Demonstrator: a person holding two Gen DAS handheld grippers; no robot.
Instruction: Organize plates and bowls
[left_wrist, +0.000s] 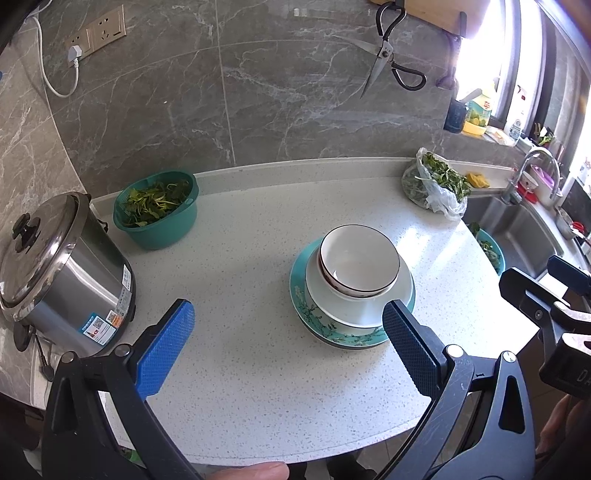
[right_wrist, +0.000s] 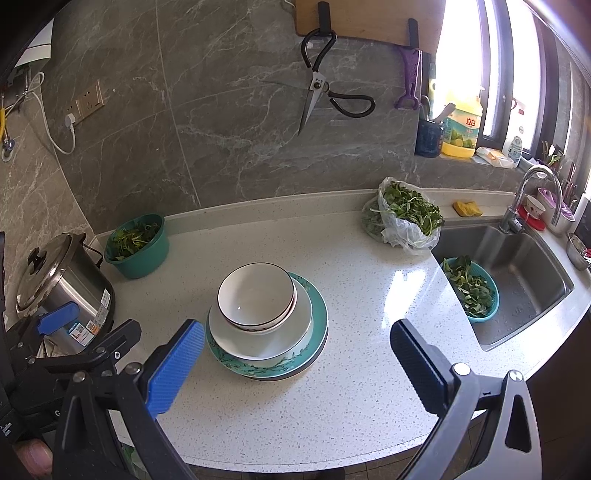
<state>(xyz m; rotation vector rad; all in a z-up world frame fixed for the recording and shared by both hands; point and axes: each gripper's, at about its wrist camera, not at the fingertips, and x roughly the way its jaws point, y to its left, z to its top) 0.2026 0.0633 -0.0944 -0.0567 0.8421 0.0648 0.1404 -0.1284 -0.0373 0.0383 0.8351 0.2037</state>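
A stack stands on the speckled white counter (left_wrist: 240, 387): a white dark-rimmed bowl (left_wrist: 360, 254) nested in another bowl (left_wrist: 354, 293), on a white plate (left_wrist: 325, 295), on teal floral plates (left_wrist: 306, 314). The stack also shows in the right wrist view: bowl (right_wrist: 255, 295), white plate (right_wrist: 236, 336), teal plate (right_wrist: 317, 317). My left gripper (left_wrist: 288, 317) is open and empty, held back from the stack near the counter's front edge. My right gripper (right_wrist: 297, 339) is open and empty, just right of the stack and short of it.
A steel rice cooker (left_wrist: 62, 273) stands at the left. A green bowl of leaves (left_wrist: 157, 208) sits at the back left. A plastic bag of greens (right_wrist: 406, 218) lies at the back right. A sink (right_wrist: 524, 280) with a teal colander (right_wrist: 472, 291) is at the right. Scissors (right_wrist: 317, 88) hang on the wall.
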